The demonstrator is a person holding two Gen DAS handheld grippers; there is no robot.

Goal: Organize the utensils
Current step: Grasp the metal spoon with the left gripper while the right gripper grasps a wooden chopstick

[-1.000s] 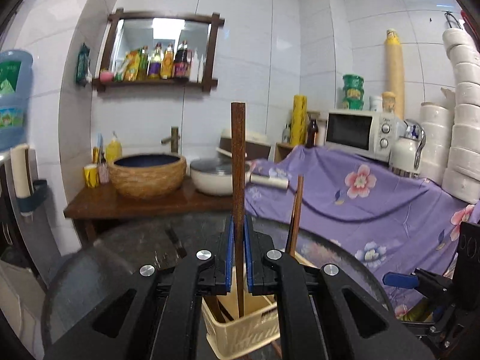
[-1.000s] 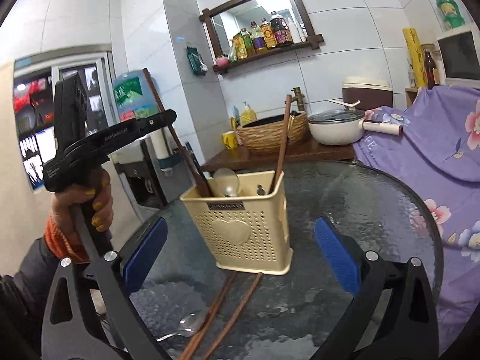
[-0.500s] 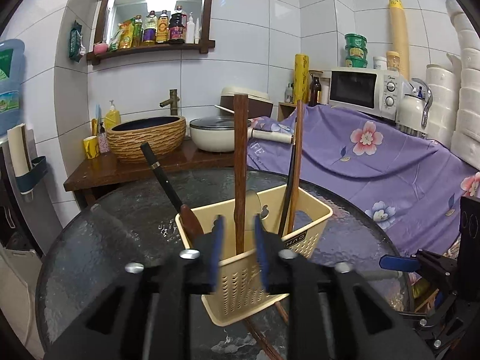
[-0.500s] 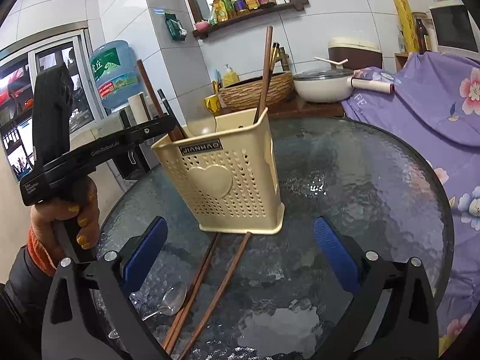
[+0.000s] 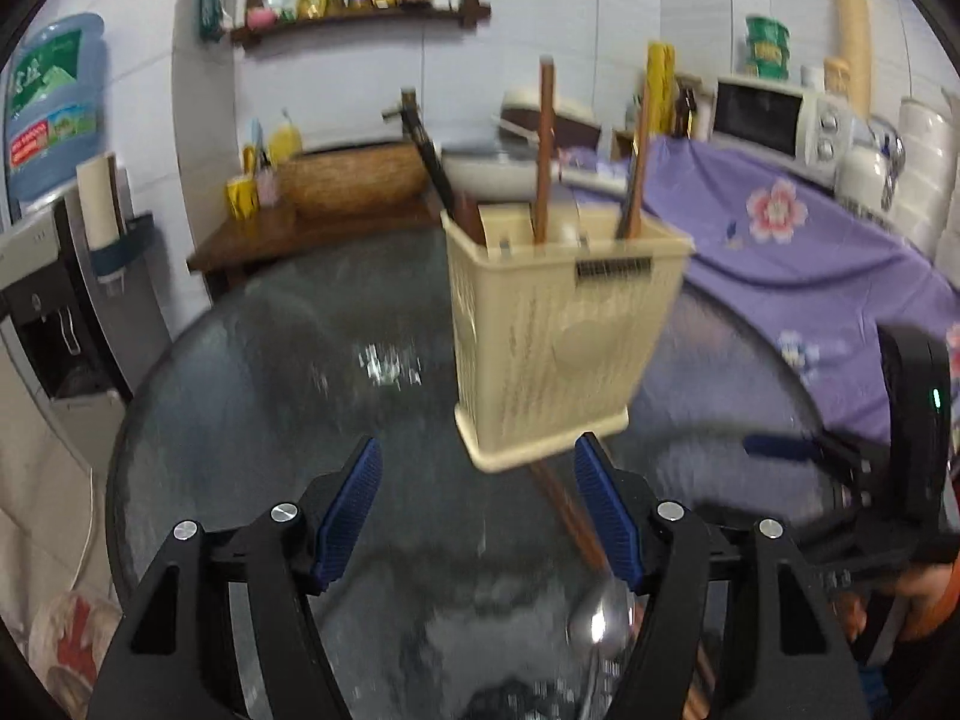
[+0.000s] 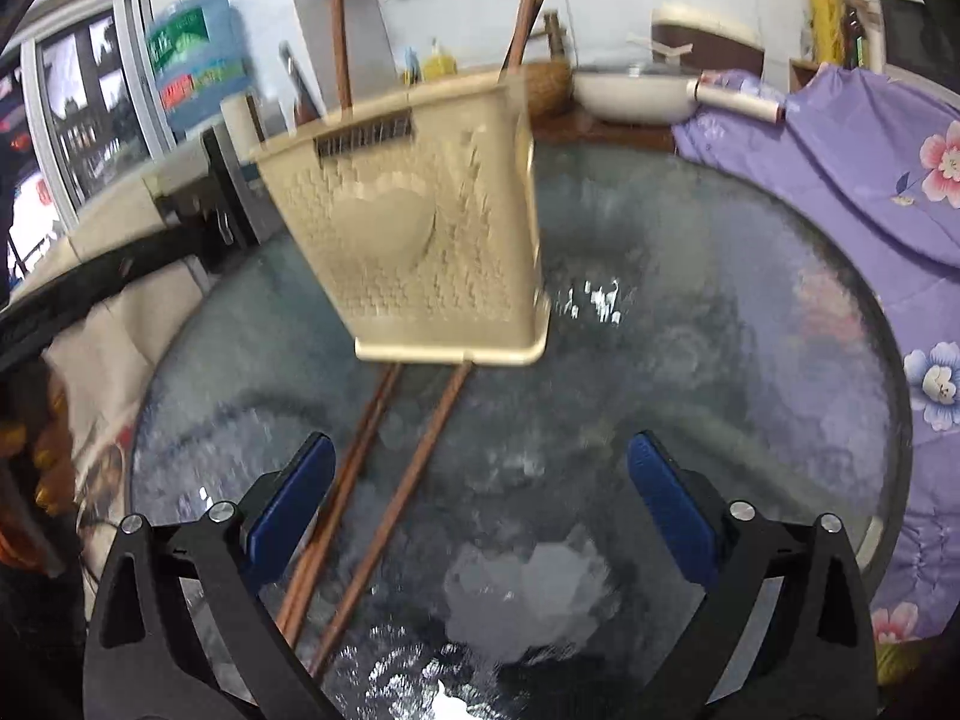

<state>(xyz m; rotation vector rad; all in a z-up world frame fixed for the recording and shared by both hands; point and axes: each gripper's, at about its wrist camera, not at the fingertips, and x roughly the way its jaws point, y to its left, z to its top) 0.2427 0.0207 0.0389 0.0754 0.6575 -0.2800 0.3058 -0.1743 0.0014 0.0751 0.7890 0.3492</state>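
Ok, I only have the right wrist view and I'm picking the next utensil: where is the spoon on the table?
Observer: The spoon lies on the glass table, its shiny bowl right beside the right finger of the left tool, next to the near end of a chopstick.
Operator: Is that tool free to take it?
Observer: Yes. Its jaws have just been opening and stand open, gripping nothing.
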